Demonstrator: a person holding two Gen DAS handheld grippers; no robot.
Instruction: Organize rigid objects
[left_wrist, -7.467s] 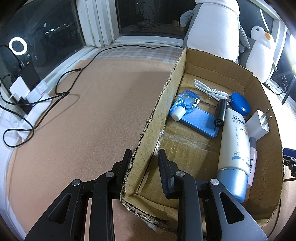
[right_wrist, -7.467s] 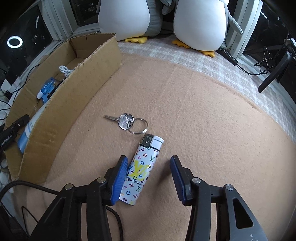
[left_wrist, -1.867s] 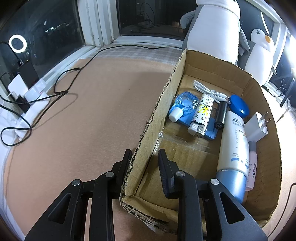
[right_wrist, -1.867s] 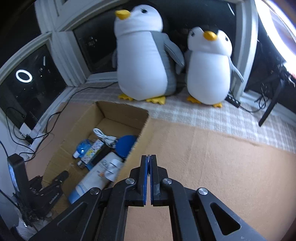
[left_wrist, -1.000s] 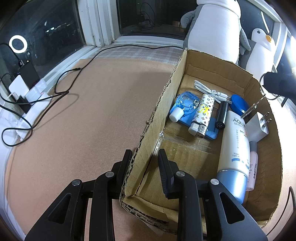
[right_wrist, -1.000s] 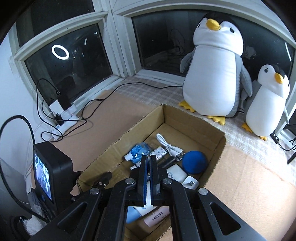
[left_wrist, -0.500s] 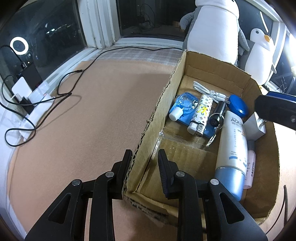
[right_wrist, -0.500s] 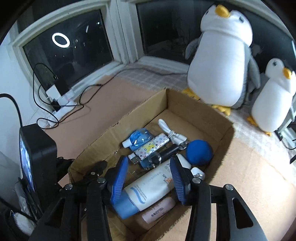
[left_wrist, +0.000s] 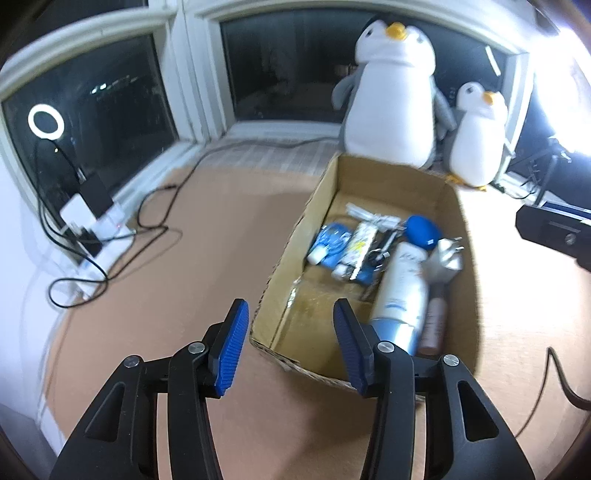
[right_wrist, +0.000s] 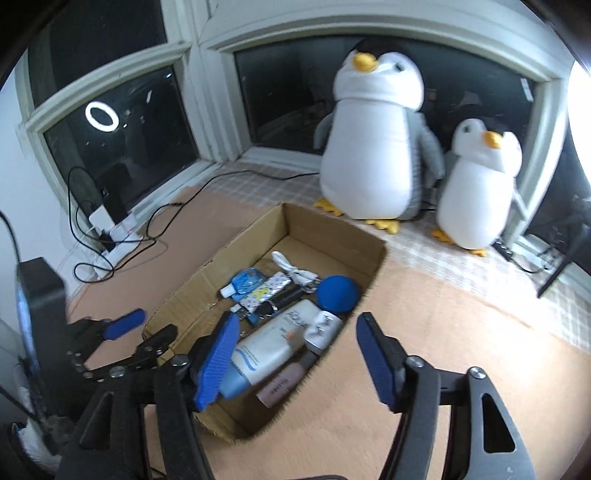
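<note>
The left tool (left_wrist: 290, 343) sits at the bottom centre of its own view with its blue pads apart; the jaws have just been opening, and nothing is pressed between them, though the near corner of the cardboard box (left_wrist: 280, 266) shows in the gap. In the right wrist view the same tool (right_wrist: 144, 328) appears at the lower left, beside the box's near left corner. The right tool (right_wrist: 295, 354) fills the bottom of its view, its jaws also parted and just opened wider, gripping nothing; the lower end of the box (right_wrist: 229, 251) lies beyond them.

The box stands open on a tan surface, in the middle of both views. Inside, a white and blue lotion bottle (right_wrist: 273, 347) lies along the right wall with a small pink bottle (right_wrist: 284, 384) just beside it. Above them are a white plug (right_wrist: 323, 328) and a round blue case (right_wrist: 338, 290). Toward the left wall lie a patterned lighter (right_wrist: 267, 290), a small blue bottle (right_wrist: 242, 282) and a black tube (right_wrist: 284, 297), with a coiled white cable (right_wrist: 291, 271) at the far end. The left view is blurred, so finer detail is unclear.

Behind the box, two plush penguins, a large one (right_wrist: 373, 147) and a small one (right_wrist: 476, 184), stand against dark windows. Black cords (left_wrist: 110, 243) trail at the left.
</note>
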